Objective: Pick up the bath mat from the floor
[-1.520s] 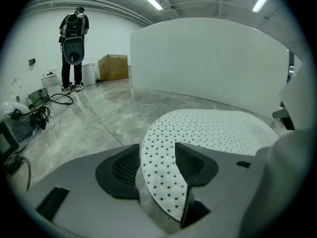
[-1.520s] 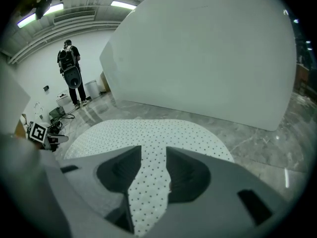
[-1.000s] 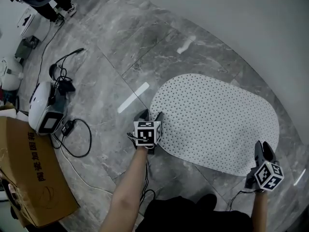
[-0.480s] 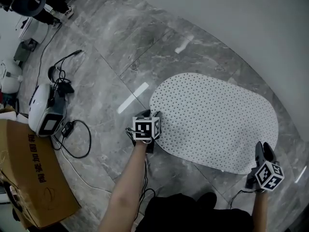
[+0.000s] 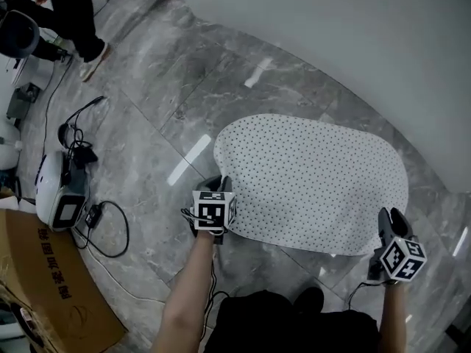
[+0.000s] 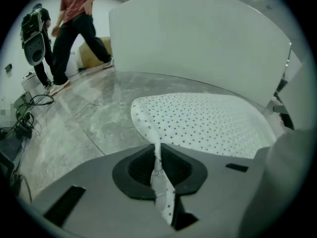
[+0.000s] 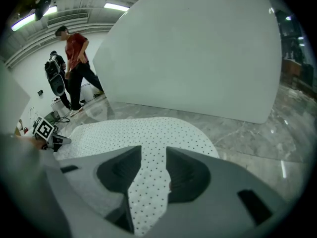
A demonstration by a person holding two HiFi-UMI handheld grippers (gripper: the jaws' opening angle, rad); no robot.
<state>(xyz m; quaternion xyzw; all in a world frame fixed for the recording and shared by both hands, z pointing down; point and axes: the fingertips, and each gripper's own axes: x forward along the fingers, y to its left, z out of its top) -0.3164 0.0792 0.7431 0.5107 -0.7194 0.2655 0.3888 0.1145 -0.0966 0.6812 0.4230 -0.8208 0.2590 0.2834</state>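
The bath mat (image 5: 309, 182), a white oval dotted with small dark specks, lies on a glossy grey marble-pattern tile floor (image 5: 147, 101) that throws back streaks of light. Its far long side runs close to a plain white curved wall (image 5: 331, 43).

The left gripper (image 5: 221, 184) is at the near left end of the mat. Its 2 jaws have just been closing, and the left gripper view shows them clamped on the mat's rim, which stands up edge-on and slightly twisted between the pads while the rest of that end curls up off the tiles. The right gripper (image 5: 390, 218) is at the near right end. Its jaws stand partway apart with a broad strip of the mat rising between them and filling the gap from pad to pad, so they grip it too. Most of the mat is flat on the floor between the 2 grippers.

To the left, well apart from the mat, a white machine (image 5: 57, 190) sits among loose black cables (image 5: 110, 226), with a brown cardboard box (image 5: 44, 285) nearer the wearer. At the far left 1 person in dark trousers (image 5: 73, 9) walks across the tiles. The right gripper view also shows ceiling strip lights (image 7: 116, 6).
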